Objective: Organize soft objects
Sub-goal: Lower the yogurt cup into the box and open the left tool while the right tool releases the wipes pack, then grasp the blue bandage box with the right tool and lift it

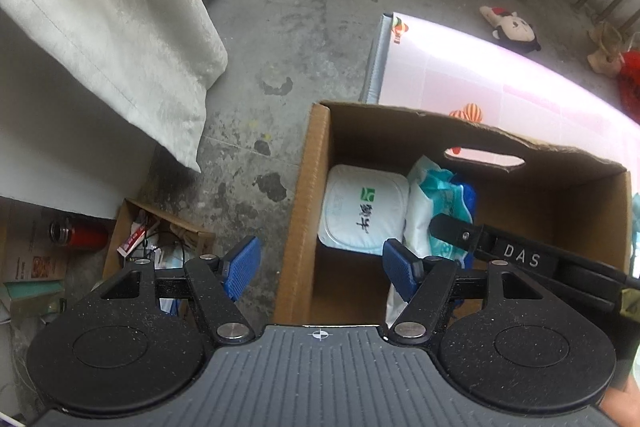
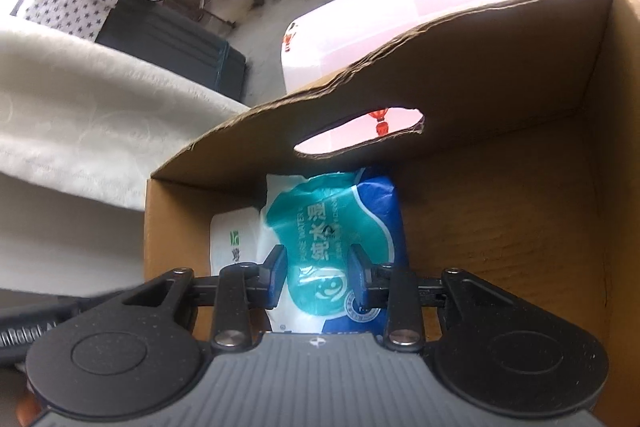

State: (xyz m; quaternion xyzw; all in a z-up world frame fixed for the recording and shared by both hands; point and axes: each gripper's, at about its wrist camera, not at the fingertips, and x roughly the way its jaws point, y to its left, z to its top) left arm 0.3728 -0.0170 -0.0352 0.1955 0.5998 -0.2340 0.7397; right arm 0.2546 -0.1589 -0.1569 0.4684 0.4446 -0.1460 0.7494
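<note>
Right wrist view: the right gripper [image 2: 318, 277] pinches a soft teal-and-blue wipes pack [image 2: 340, 227] between its two pads, inside a brown cardboard box [image 2: 520, 207]. The pack's long axis runs from the lower centre of the frame up toward the box's far wall, its printed face turned to the camera. A flat white pack [image 2: 236, 239] lies just left of it, partly hidden.

Left wrist view: the left gripper [image 1: 320, 267] hangs spread over the box's left wall [image 1: 300, 211], its ribbed blue pads [image 1: 242, 267] holding nothing. Only this view shows the white pack's [image 1: 364, 211] rounded-rectangle outline, and the right gripper's black finger [image 1: 456, 231] reaching in from the right edge onto the crumpled wipes pack [image 1: 432, 203].

The box is corrugated, with a torn oval handle hole [image 2: 360, 135]. A plush toy [image 1: 512, 29] lies on the concrete floor [image 1: 280, 47] at upper right.
</note>
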